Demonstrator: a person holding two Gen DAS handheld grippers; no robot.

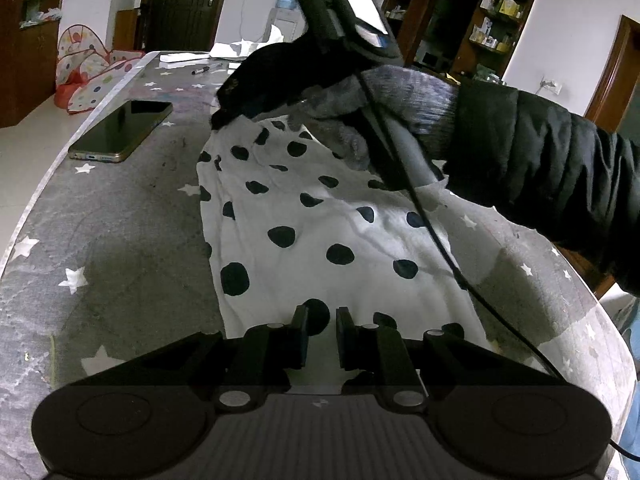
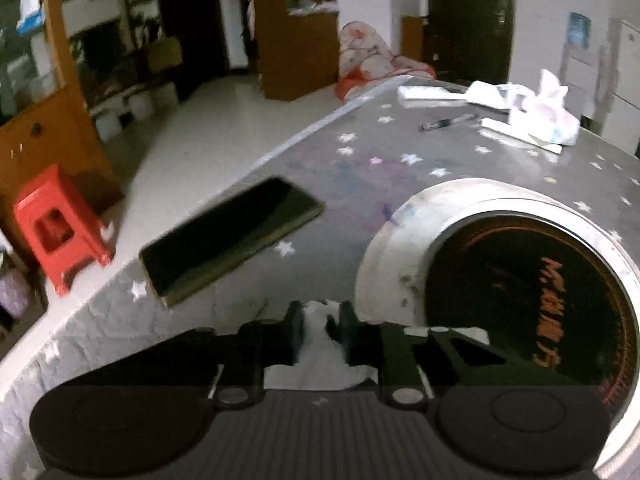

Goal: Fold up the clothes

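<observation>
A white cloth with black dots (image 1: 320, 216) lies spread on the counter (image 1: 120, 240), which has a grey cover with white stars. The cloth is in the middle part, with its near end at the counter's near edge.

The left gripper (image 1: 322, 334) sits at the near end of the cloth. Its jaws are almost closed, with a bit of the dotted cloth between them.

The right gripper (image 2: 320, 330) is at the far end of the cloth. Its jaws are nearly closed and pinch a bunch of white cloth. A gloved hand (image 1: 400, 104) in a black sleeve (image 1: 540, 160) holds it.

A dark phone (image 2: 232, 240) lies flat near the counter's left edge. A pen (image 2: 446, 122) and some white papers (image 2: 516, 112) lie at the far end.
</observation>
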